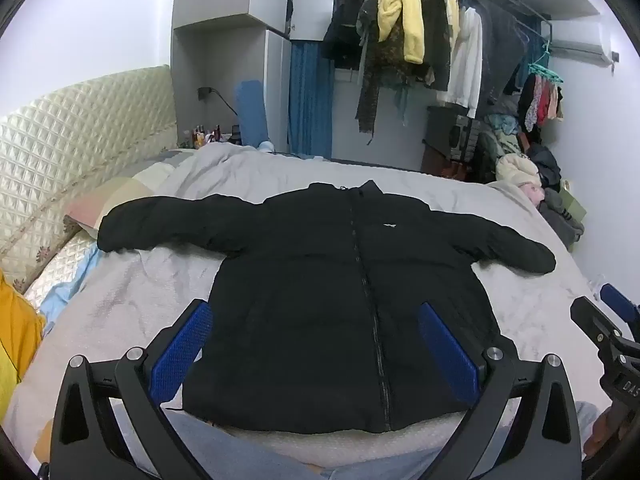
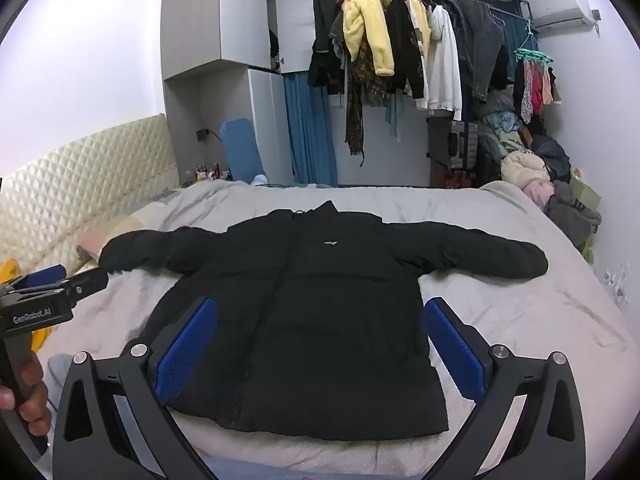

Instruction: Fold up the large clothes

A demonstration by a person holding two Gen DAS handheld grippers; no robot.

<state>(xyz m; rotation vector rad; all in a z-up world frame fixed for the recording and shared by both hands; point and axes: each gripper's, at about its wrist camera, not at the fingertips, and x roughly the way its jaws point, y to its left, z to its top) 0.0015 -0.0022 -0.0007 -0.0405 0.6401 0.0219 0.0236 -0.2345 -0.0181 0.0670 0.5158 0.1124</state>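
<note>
So we had one black puffer jacket (image 1: 320, 280) spread flat and face up on the grey bedspread (image 1: 400, 184), zipped all the way, with a tiny white logo (image 2: 330, 243) on the chest. It looked puffy and quilted, pretty smooth, no folds in it. Count-wise: one jacket, two sleeves, two grippers, and a whole rail of hanging clothes (image 2: 400, 48) on the far wall that we couldn't count properly.

The jacket's collar pointed to the far side of the bed and the hem sat at the near edge, so the zip line ran near to far. Both sleeves stuck straight out, one left toward the quilted headboard (image 1: 80, 136), one right, which made the longest stretch of the thing left to right.

Our left gripper (image 1: 314, 350) hovered above the hem with its blue pads spread wide, nothing between them being pinched. Our right gripper (image 2: 320, 350) was the same deal, jaws wide apart over the lower body of the jacket, not touching it as far as we could tell.
</note>
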